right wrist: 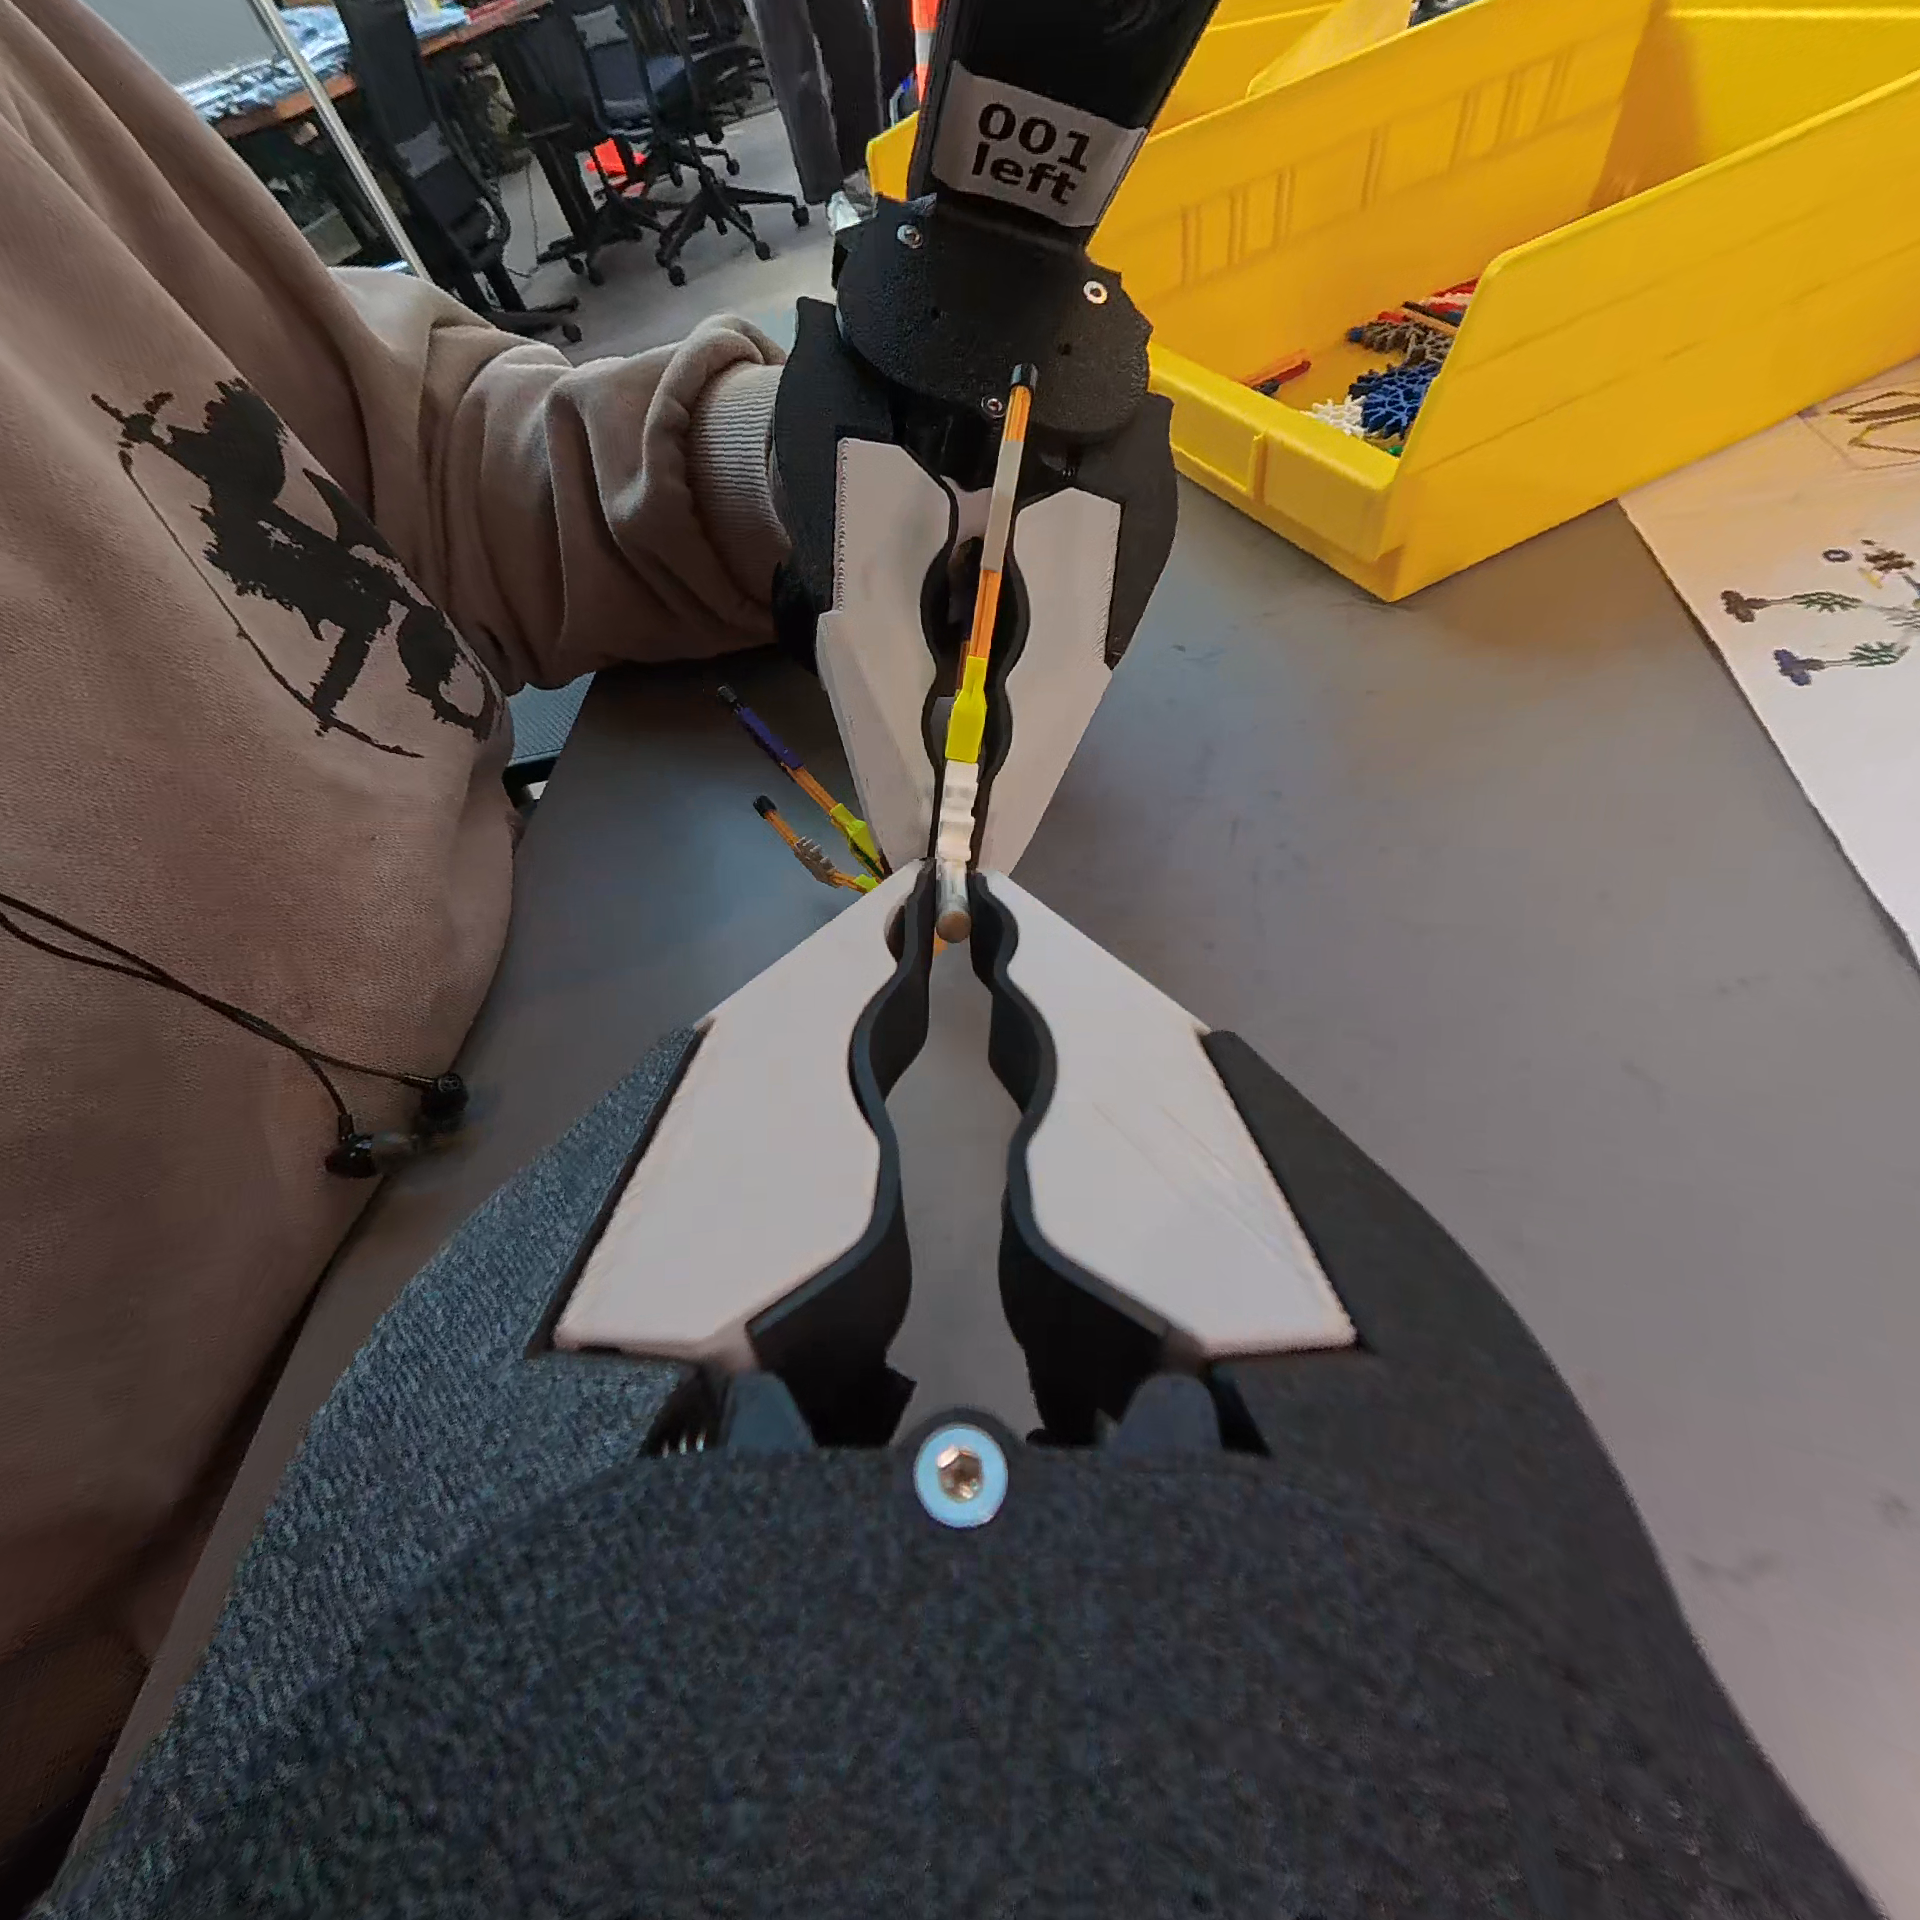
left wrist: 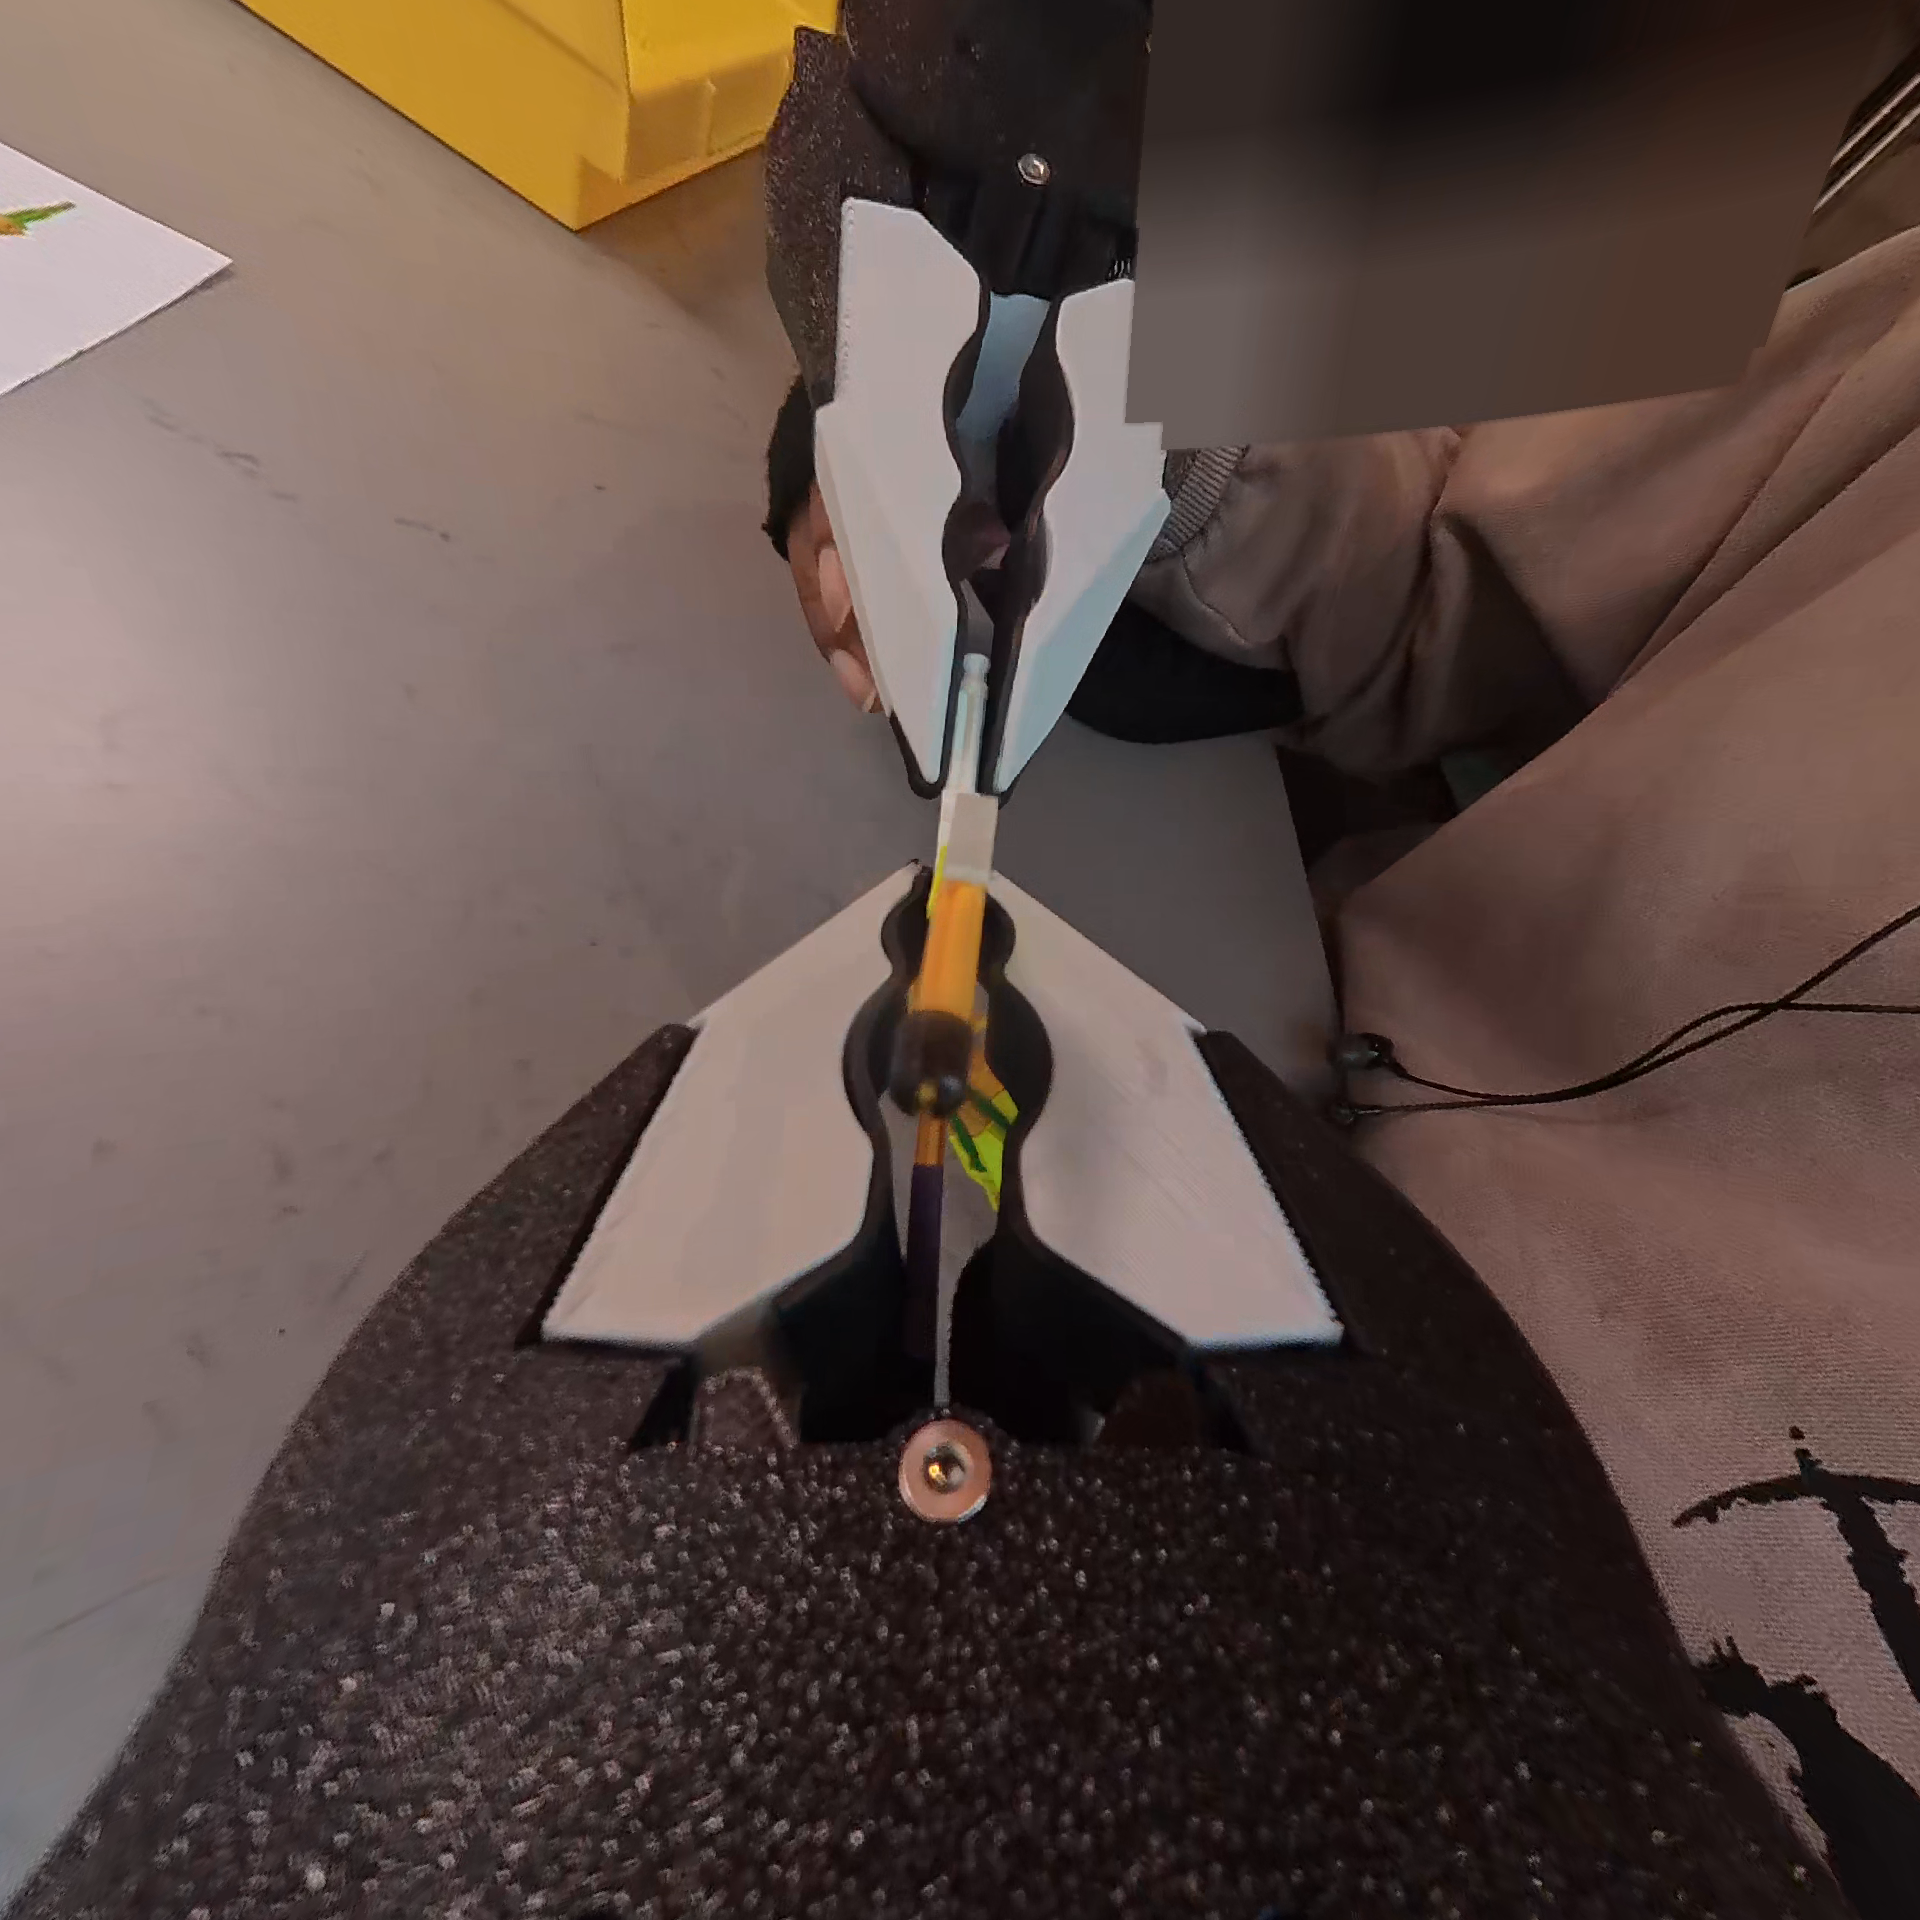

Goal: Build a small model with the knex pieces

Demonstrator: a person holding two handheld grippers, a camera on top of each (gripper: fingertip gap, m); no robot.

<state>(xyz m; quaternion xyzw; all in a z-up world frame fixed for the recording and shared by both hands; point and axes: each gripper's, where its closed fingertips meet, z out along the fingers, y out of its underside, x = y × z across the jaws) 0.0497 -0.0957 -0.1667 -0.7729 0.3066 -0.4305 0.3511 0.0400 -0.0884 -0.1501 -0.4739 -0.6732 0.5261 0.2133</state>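
Observation:
My left gripper (left wrist: 954, 878) is shut on an orange toy rod (left wrist: 951, 956) with a black end and a yellow connector (right wrist: 966, 717). A white connector (left wrist: 968, 826) sticks out past its tips. My right gripper (right wrist: 948, 883) faces it tip to tip, a little above the grey table (right wrist: 1351, 935). It is shut on a short white rod (left wrist: 968, 717), whose end shows between its fingers (right wrist: 951, 920). That rod meets the white connector (right wrist: 958, 805). The right gripper also shows at the top of the left wrist view (left wrist: 961, 790), and the left gripper at the top of the right wrist view (right wrist: 951, 857).
A small built piece of orange and purple rods (right wrist: 810, 821) lies on the table beside the left gripper. Yellow bins (right wrist: 1455, 364) with several toy parts stand at the back right. A printed paper sheet (right wrist: 1818, 644) lies to the right. A person's tan sleeve (right wrist: 582, 468) is on the left. The grippers are tip to tip, or close to it.

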